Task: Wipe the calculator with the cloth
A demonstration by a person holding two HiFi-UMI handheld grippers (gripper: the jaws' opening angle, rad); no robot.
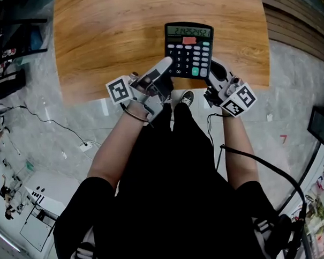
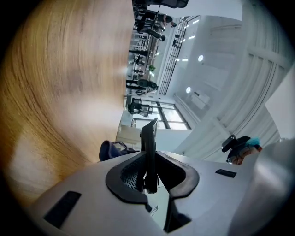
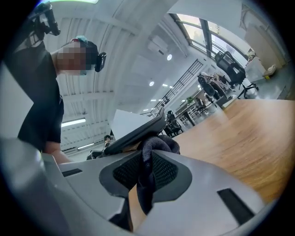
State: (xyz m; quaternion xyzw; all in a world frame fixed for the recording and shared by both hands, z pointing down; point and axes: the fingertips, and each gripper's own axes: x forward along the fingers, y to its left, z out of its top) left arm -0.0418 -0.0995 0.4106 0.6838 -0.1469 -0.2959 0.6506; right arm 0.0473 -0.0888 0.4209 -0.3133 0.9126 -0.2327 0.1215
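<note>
A large, bright hall with white beams and a grey stone floor point(image 1: 37, 105) is seen around a wooden bench point(image 1: 110, 42).

The calculator point(image 1: 189, 49) is found over the near edge of the bench, right of its middle, with the lit display at the far end and the keys facing up. It appears to be held clear of the wood, though whether its far end rests on the bench cannot be told. It is judged to be a light, stiff plastic slab with smooth, rather slippery casing. The keys and the display window are the fragile parts, so hold is best taken at a bare rim or corner, away from both.

That is where it is gripped: the left tongs point(image 1: 167, 61) are clamped on its near-left corner, and in the left gripper view the slab point(image 2: 148, 152) is seen edge-on between the pads.

The cloth point(image 3: 154, 152) is dark, soft and limp, and a fold of it is pinched in the right tongs point(image 1: 216, 75), bunched beyond the tips. In the right gripper view the bunch lies against the near-right edge of the calculator point(image 3: 138, 132).

Light pressure is judged sufficient, since a hard push could twist the slab out of a single-corner grip.
</note>
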